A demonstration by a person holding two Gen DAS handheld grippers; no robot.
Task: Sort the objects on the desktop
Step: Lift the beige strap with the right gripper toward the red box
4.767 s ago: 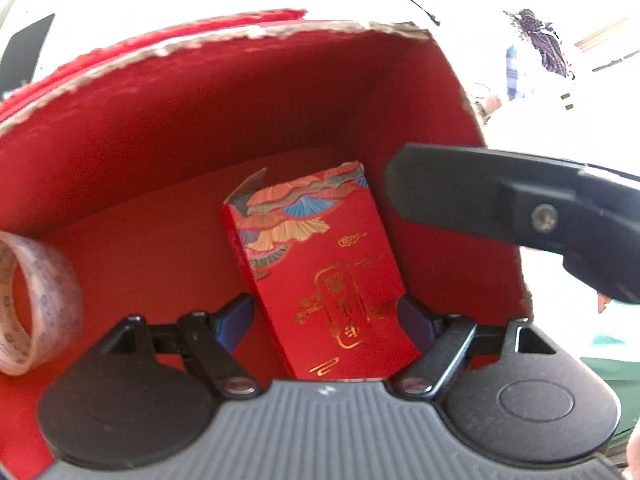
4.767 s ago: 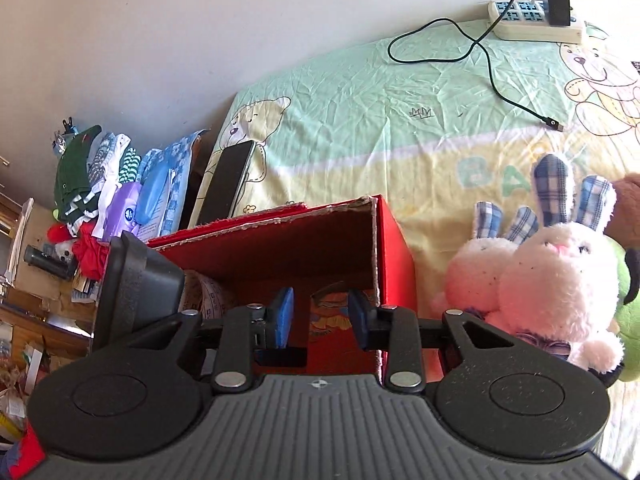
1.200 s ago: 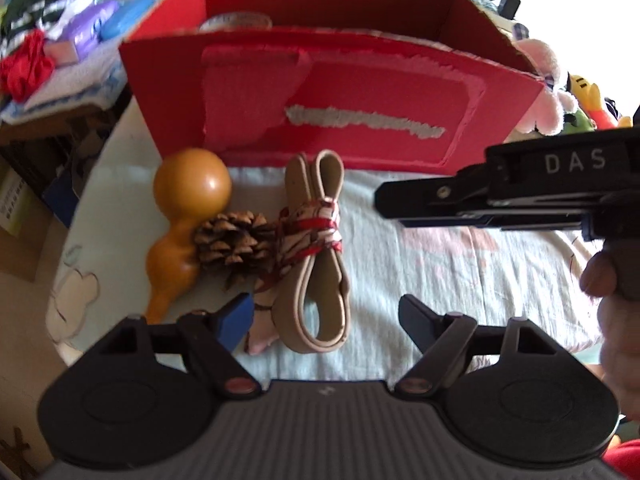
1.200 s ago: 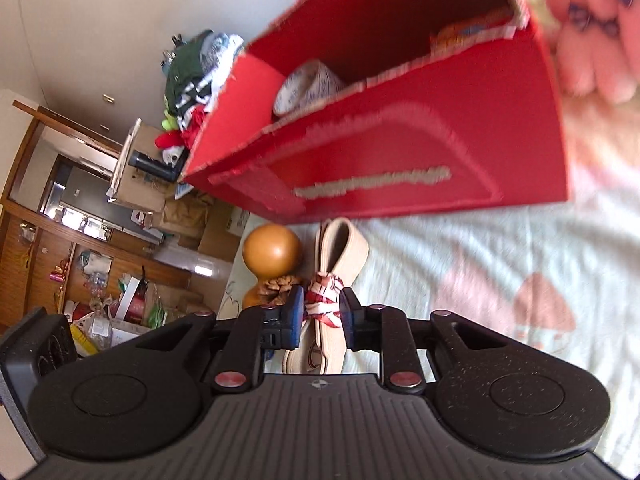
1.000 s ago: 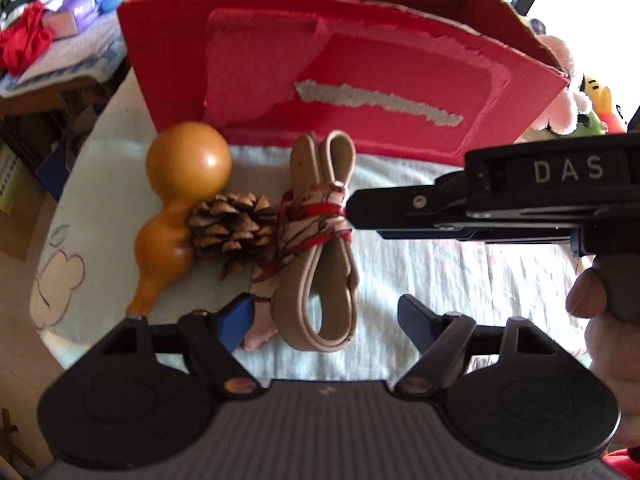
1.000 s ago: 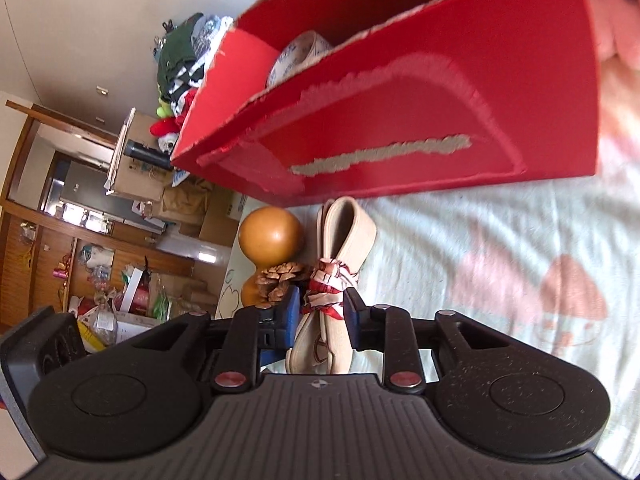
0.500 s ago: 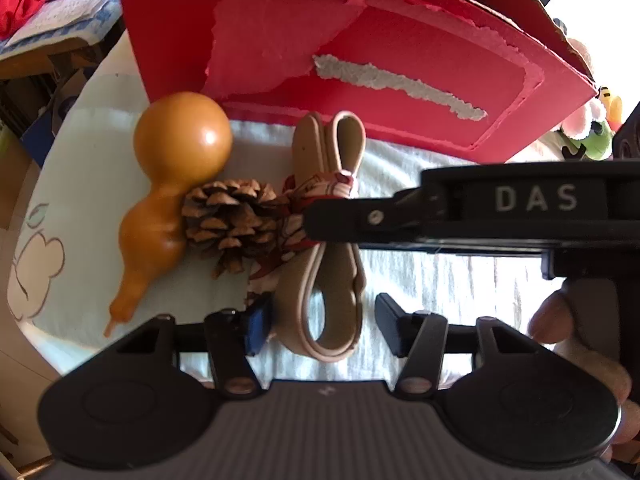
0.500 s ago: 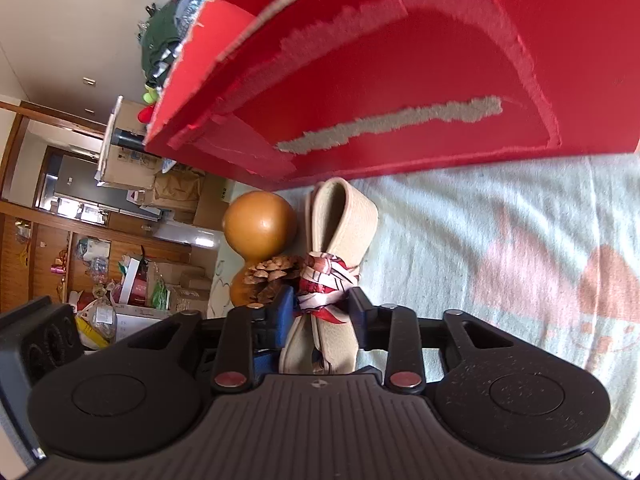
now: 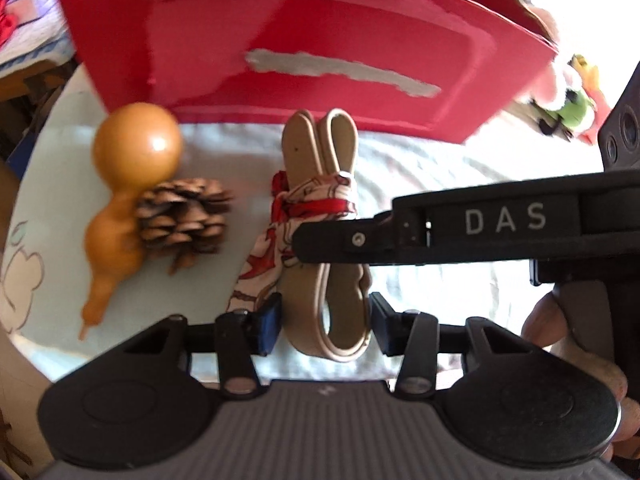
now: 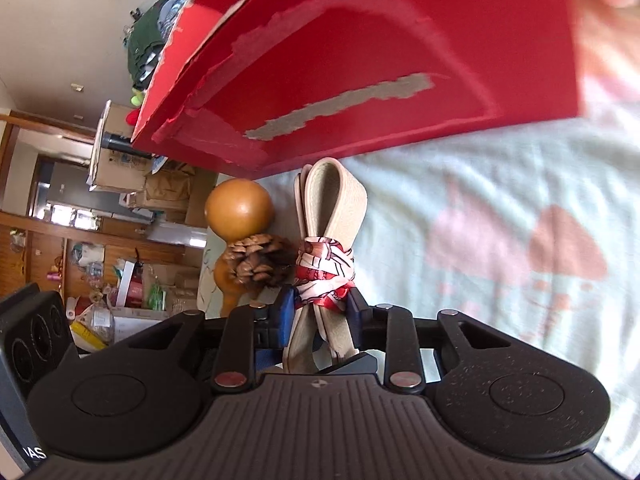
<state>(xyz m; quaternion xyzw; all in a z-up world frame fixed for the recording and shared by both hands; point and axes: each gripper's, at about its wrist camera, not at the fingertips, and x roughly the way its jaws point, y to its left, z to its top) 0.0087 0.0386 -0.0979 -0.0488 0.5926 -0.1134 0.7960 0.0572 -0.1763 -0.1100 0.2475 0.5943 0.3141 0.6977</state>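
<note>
A folded beige belt (image 9: 320, 148) (image 10: 332, 200), bound at the middle with a red-and-white scarf (image 9: 316, 200) (image 10: 324, 264), lies on the pale cloth in front of a red cardboard box (image 9: 304, 40) (image 10: 380, 60). My left gripper (image 9: 324, 326) has both pads pressed on the belt's near loop. My right gripper (image 10: 320, 312) comes in from the right and is closed on the scarf-wrapped part. Its black body (image 9: 480, 220) crosses the left wrist view and hides part of the belt.
An orange gourd (image 9: 132, 152) (image 10: 240, 208) and a pine cone (image 9: 180, 216) (image 10: 256, 260) lie just left of the belt. The table edge runs close behind them on the left. Plush toys (image 9: 568, 104) sit past the box's right end. A hand (image 9: 560, 340) holds the right gripper.
My left gripper's fingers narrowed from wide apart onto the belt's near loop. My right gripper slid forward until its fingers reached the scarf knot. The box looms closer in both views.
</note>
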